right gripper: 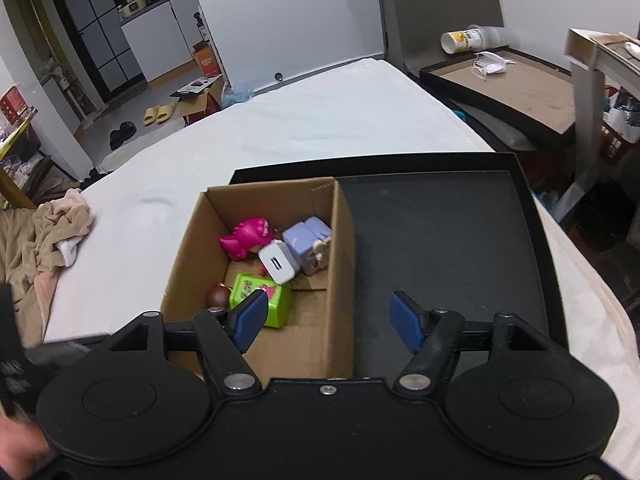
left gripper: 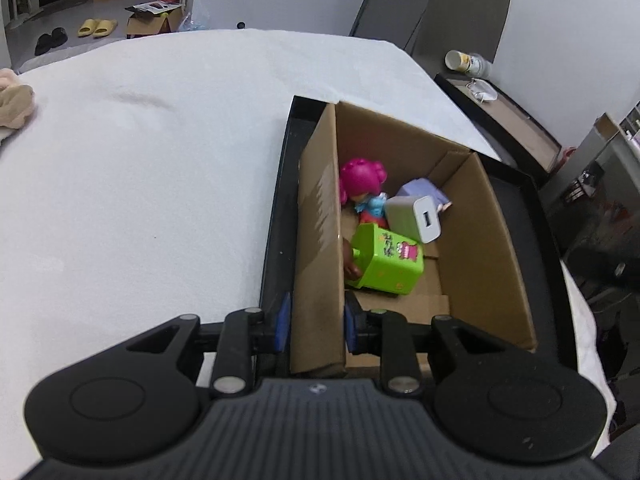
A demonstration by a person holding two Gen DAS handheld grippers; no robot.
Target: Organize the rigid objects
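Note:
A cardboard box (left gripper: 472, 240) stands in a black tray (left gripper: 276, 216) on a white-covered table. Inside lie a pink-haired doll (left gripper: 362, 184), a green toy bin (left gripper: 386, 262), a white charger (left gripper: 416, 218) and a lilac toy (left gripper: 418, 192). My left gripper (left gripper: 316, 322) is shut on the box's left wall (left gripper: 318, 240), one blue pad on each side. In the right wrist view the box (right gripper: 340, 280) holds the same doll (right gripper: 244, 238), bin (right gripper: 260, 300), charger (right gripper: 278, 264) and lilac toy (right gripper: 306, 246). My right gripper (right gripper: 330, 320) is open, straddling the box's right wall above it.
The black tray's bare floor (right gripper: 440, 248) lies right of the box. A beige cloth (right gripper: 52, 232) is bunched at the table's left. A second tray (right gripper: 512, 88) with a mask and a tipped cup (right gripper: 472, 38) stands beyond the table's right edge.

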